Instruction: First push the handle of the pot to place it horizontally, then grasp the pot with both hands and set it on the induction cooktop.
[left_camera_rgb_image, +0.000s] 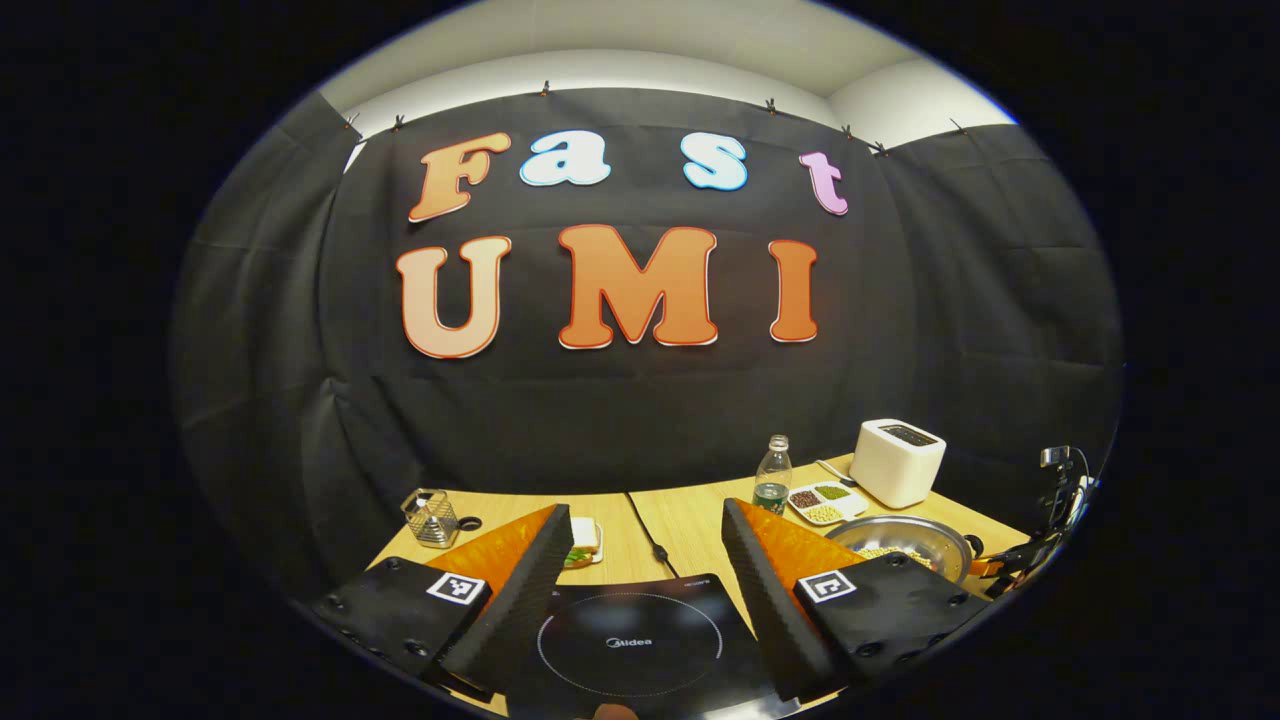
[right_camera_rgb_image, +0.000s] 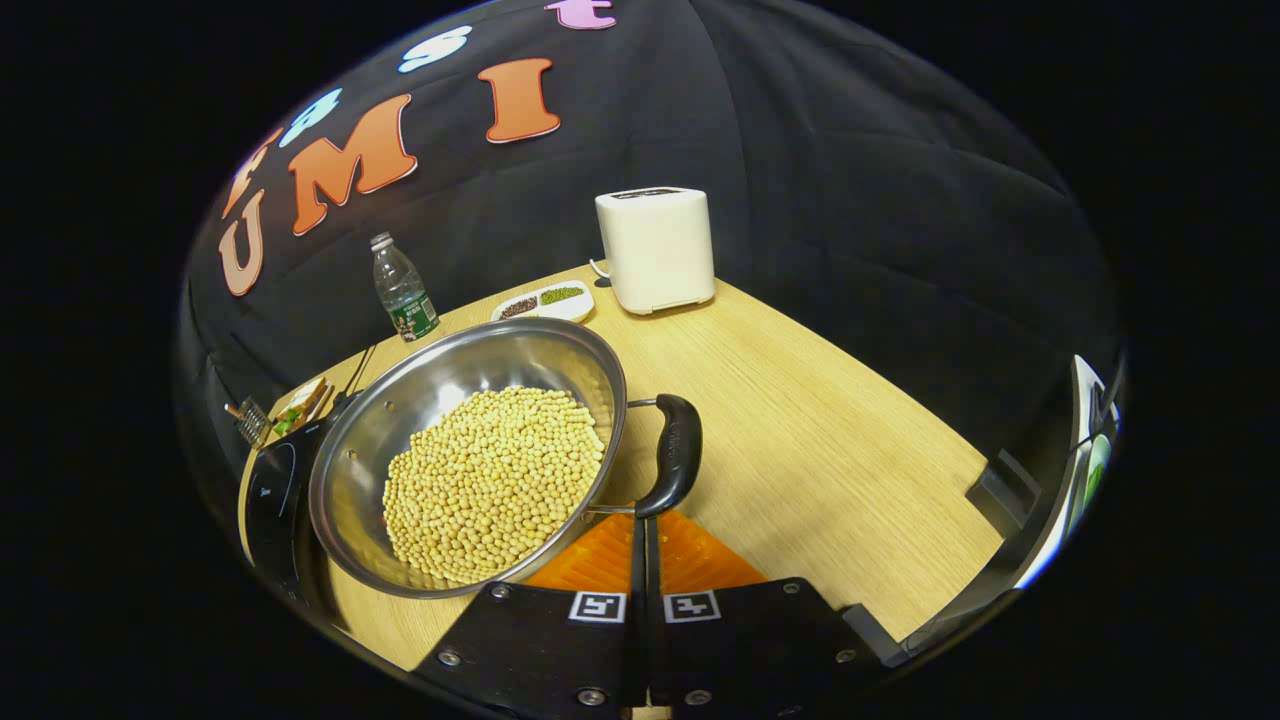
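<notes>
- The steel pot (right_camera_rgb_image: 470, 450) sits on the wooden counter (right_camera_rgb_image: 820, 440) and holds a heap of soybeans (right_camera_rgb_image: 495, 480); in the right gripper view its left rim lies just beside, perhaps slightly over, the edge of the induction cooktop (right_camera_rgb_image: 275, 490).
- The pot's dark handle (right_camera_rgb_image: 675, 455) stands on two wire arms at the rim's right side, its lower end right at the right tool's fingertips.
- The right tool (right_camera_rgb_image: 642, 520) is clenched, its two fingers pressed together with nothing between them; whether the tips touch the handle cannot be told.
- The left tool (left_camera_rgb_image: 645, 525) is released, its fingers spread wide and empty above the cooktop (left_camera_rgb_image: 630, 640), whose ring marking shows between them.
- In the left gripper view the pot (left_camera_rgb_image: 900, 545) lies to the right of the cooktop, partly behind the right-hand finger.
- Behind the pot stand a plastic water bottle (right_camera_rgb_image: 402, 288), a white divided dish of beans (right_camera_rgb_image: 545, 300) and a white toaster (right_camera_rgb_image: 655, 248).
- The left gripper view shows the same bottle (left_camera_rgb_image: 772, 472), dish (left_camera_rgb_image: 825, 502) and toaster (left_camera_rgb_image: 898, 460) near the counter's far edge.
- On the counter's left part are a wire-mesh holder (left_camera_rgb_image: 432, 518) and a sandwich on a plate (left_camera_rgb_image: 583, 540).
- A black cable (left_camera_rgb_image: 650, 535) runs along the counter from the cooktop toward the wall.
</notes>
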